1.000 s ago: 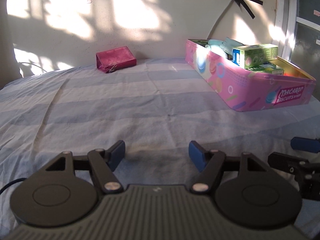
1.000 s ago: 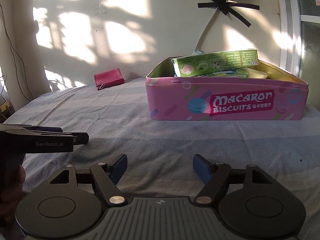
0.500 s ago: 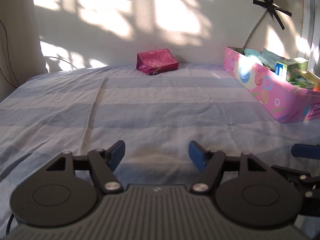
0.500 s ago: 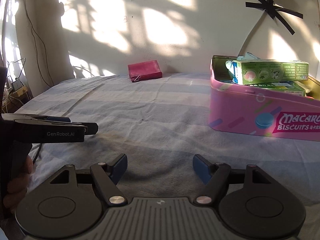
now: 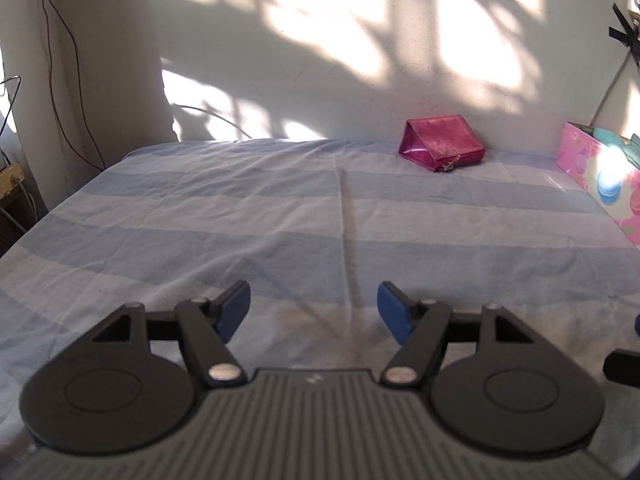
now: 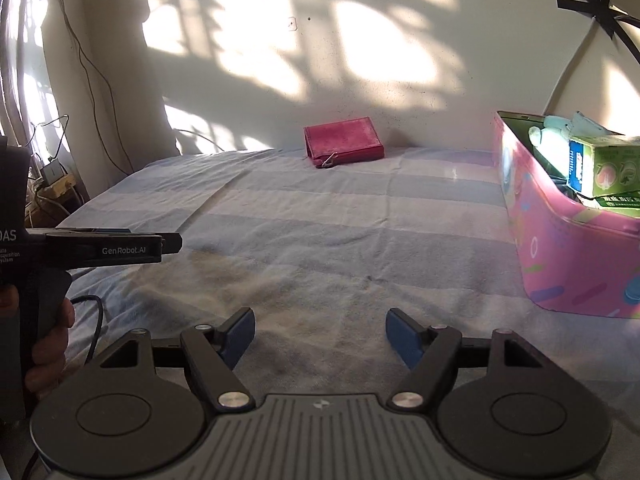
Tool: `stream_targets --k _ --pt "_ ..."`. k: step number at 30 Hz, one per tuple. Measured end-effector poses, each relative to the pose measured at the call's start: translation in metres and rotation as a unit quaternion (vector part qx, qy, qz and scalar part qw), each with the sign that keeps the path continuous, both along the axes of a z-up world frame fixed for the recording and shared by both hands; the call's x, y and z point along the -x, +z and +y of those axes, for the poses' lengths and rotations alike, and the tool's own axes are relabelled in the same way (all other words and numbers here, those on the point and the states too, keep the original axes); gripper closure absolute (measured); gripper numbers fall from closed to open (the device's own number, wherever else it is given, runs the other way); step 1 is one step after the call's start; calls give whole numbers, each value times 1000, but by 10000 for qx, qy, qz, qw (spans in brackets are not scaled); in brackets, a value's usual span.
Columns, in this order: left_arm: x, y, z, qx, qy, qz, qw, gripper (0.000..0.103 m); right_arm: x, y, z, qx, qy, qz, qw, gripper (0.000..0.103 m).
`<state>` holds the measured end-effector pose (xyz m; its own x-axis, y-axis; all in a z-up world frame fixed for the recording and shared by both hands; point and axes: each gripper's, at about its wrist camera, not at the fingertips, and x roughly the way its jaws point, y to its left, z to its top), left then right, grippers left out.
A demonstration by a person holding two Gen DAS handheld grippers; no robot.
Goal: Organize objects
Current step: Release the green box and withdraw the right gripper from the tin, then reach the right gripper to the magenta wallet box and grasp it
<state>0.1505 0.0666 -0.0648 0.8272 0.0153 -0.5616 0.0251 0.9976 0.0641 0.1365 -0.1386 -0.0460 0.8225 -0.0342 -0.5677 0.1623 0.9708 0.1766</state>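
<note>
A small magenta pouch [image 5: 443, 145] [image 6: 343, 142] lies at the far edge of the blue striped cloth [image 5: 280, 216] [image 6: 340, 220], against the wall. A pink biscuit tin [image 6: 560, 240] [image 5: 600, 172] stands on the right, holding a green carton [image 6: 604, 166] and other packs. My left gripper [image 5: 314, 308] hovers open over the cloth's near part, nothing between its blue pads. My right gripper [image 6: 320, 334] is open too and holds nothing. From the right wrist the left gripper's body [image 6: 104, 246] shows at the left, in a person's hand [image 6: 48, 344].
Cables [image 6: 92, 92] hang down the wall at the left, with a socket block [image 6: 52, 174] by the cloth's left corner. Black tape [image 6: 600, 4] crosses the wall above the tin. The cloth's left edge drops off near the wall corner.
Both views have swung left: the pink tin slid toward the right edge and the magenta pouch came toward the middle. Both pairs of jaws kept the same width.
</note>
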Motion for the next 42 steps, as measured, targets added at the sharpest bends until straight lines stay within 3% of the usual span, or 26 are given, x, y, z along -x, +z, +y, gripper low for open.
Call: stream_targets --k 3,7,15,17,22,26,29,35,42 --pt "-12 -1 26 138 364 2 9992 31 -22 2 -3 -74 -28 -44 10000 32" --pt "-16 -2 51 829 526 123 9951 31 -58 5 -7 -95 -124 -142 9998 32" --pt "-13 0 45 834 224 -50 9963 31 -145 9 -19 581 -326 -316 9973 30" --pt "-16 -1 47 924 185 32 9955 31 -166 10 -26 701 -300 -411 9962 18" --pt "-21 -3 52 1101 140 124 9937 29 -221 14 -43 642 -168 -517 9965 4" --pt "-22 -3 50 1072 66 143 9941 28 -256 13 -42 977 14 -403 9944 2" --pt "-24 -3 51 1088 39 153 9939 26 -278 4 -46 1278 -31 -60 9918 2" --pt "-26 -3 49 1075 -12 162 9941 26 -298 -5 -69 721 -238 559 9955 1" --pt "-27 -3 53 1241 3 113 9922 26 -259 0 -53 660 -64 351 9972 4"
